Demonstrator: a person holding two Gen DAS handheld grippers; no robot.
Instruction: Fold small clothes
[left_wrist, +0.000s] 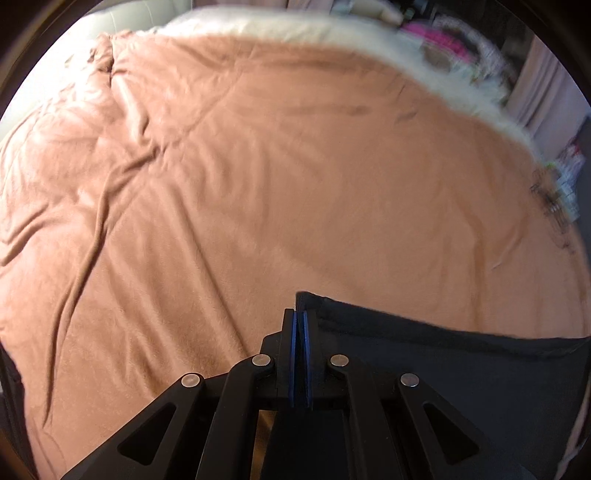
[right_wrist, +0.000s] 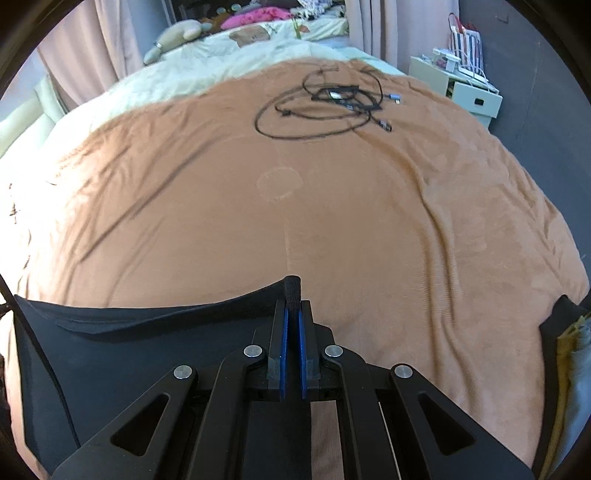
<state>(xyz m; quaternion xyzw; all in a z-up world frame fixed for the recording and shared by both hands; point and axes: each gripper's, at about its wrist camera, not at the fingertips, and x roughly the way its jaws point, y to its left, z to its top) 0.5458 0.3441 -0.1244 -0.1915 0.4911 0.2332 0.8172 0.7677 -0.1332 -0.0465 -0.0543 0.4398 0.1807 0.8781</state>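
A black garment is stretched above the tan bedspread, held at two corners. My left gripper is shut on its left corner, and the cloth runs off to the right from the blue pads. In the right wrist view the same black garment spreads to the left, and my right gripper is shut on its right corner, a small tuft of fabric poking out above the fingertips. The lower part of the garment is hidden behind the gripper frames.
A tangle of black cables lies far back on the bedspread. A pale quilt covers the head end. A white box with a striped bag stands beside the bed at the right. More clothing sits at the right edge.
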